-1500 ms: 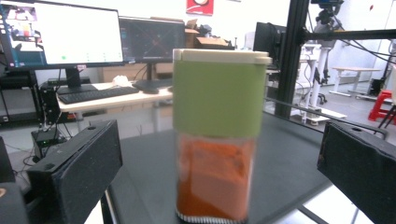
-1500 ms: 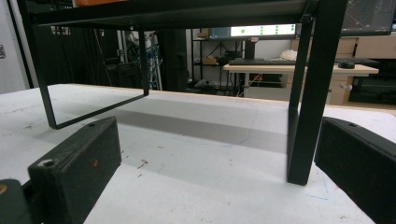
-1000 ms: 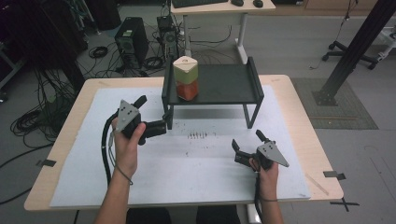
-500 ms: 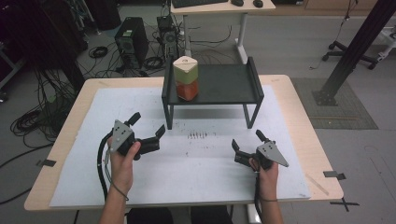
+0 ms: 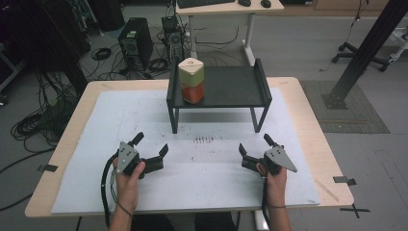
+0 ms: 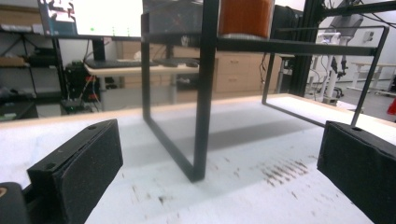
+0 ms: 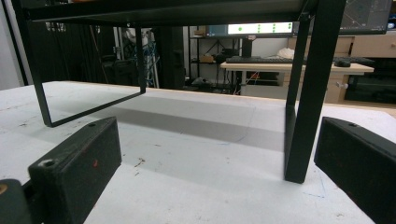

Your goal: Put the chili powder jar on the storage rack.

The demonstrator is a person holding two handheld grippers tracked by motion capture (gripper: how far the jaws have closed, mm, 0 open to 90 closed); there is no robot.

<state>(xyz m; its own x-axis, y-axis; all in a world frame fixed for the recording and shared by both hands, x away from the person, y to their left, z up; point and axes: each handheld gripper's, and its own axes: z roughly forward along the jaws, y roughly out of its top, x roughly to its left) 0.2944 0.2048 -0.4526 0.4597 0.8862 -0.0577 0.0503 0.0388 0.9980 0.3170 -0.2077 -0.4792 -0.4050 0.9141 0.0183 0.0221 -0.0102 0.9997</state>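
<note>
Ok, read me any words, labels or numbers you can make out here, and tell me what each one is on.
No text can be read.
Carton on the black shelf: no readable label; too small.
Monitors behind the shelf: bright blurs with green dots.
Dark marks on the white mat: scuffs, not writing.

No text, label or number can be read anywhere.

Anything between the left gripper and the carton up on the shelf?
Partly. The left gripper sits low on the table; the black shelf deck's front edge and its front-left leg lie between it and the carton. Approaching from above looks unobstructed.
</note>
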